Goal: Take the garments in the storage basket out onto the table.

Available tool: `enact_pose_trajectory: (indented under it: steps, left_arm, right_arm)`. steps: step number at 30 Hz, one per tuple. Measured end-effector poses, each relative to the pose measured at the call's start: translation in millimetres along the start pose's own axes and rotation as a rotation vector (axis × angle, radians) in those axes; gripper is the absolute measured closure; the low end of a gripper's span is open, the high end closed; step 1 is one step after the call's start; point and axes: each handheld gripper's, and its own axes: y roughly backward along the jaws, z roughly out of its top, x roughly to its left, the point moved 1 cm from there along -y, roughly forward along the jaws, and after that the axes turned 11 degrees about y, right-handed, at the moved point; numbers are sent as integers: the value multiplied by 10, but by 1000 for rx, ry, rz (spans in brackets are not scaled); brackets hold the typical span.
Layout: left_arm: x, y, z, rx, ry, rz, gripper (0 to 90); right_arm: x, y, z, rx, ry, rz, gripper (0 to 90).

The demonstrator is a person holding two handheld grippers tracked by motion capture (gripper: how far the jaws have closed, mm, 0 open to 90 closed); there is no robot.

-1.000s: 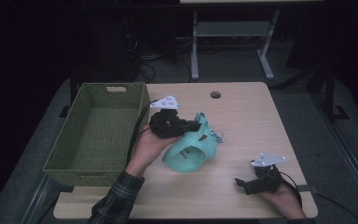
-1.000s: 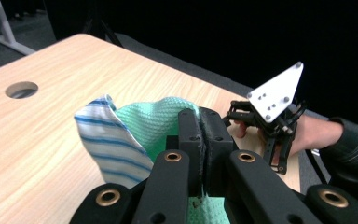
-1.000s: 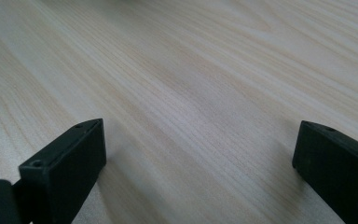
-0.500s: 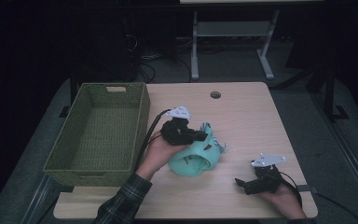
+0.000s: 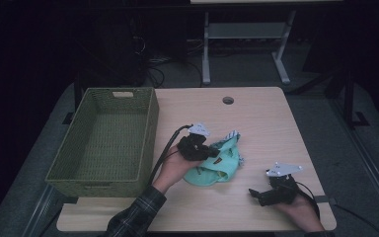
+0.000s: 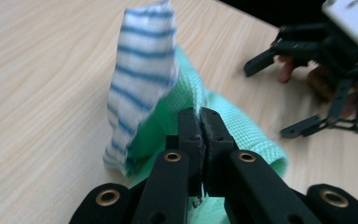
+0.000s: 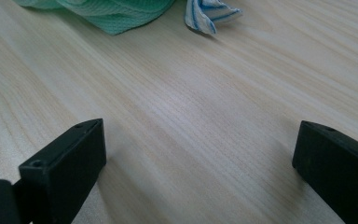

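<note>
Clearly my left gripper (image 6: 200,122) was clamped on the green cloth (image 5: 216,165), slumped near the table's (image 5: 256,118) front edge, right of the basket (image 5: 106,138). Soft and light, I judged; pinch a fold. My right gripper (image 5: 257,192) stood apart.

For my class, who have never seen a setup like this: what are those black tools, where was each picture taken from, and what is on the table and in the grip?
A person sits at a wooden table holding a hand-operated two-jaw gripper in each hand. One picture looks down from above; the other two come from cameras riding on each gripper, looking along its black jaws. On the table stand a green woven basket and a green mesh cloth bunched with a blue-striped white cloth. The left gripper is shut on the green cloth, as its own view shows. The right gripper rests open near the table's front edge; in its view the jaws stand wide apart over bare wood.
</note>
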Motion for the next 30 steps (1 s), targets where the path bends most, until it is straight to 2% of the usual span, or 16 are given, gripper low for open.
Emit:
enact_pose_trajectory:
  steps: [10,13,15,16,19,20,23,24,27,30]
  left_arm:
    - [80,-250,-161,74,15,16,852]
    - [103,-293,-199,90,18,25,833]
    - [112,-312,-221,102,13,36,778]
    - [111,-312,-226,103,11,40,778]
    - [65,-252,-221,100,-12,60,695]
    - [52,-206,-212,111,-37,70,670]
    - [-9,-66,-198,90,-59,89,605]
    - [-32,-19,-202,68,-51,90,605]
    - [-57,139,-234,45,-49,97,604]
    - [-53,282,-321,40,-46,110,657]
  right_arm:
    - [0,0,0,-1,2,1,23]
    - [-1,-1,-2,-2,6,1,23]
    - [-1,-1,-2,-2,6,1,23]
    - [-2,-1,-2,-2,6,1,23]
    - [-1,-1,-2,-2,7,1,23]
    - [0,0,-3,-2,7,1,23]
    - [0,1,-3,-2,8,2,23]
    - [0,1,-3,-2,8,2,23]
    - [-1,0,-3,-2,9,1,23]
    - [0,0,-3,-2,9,1,23]
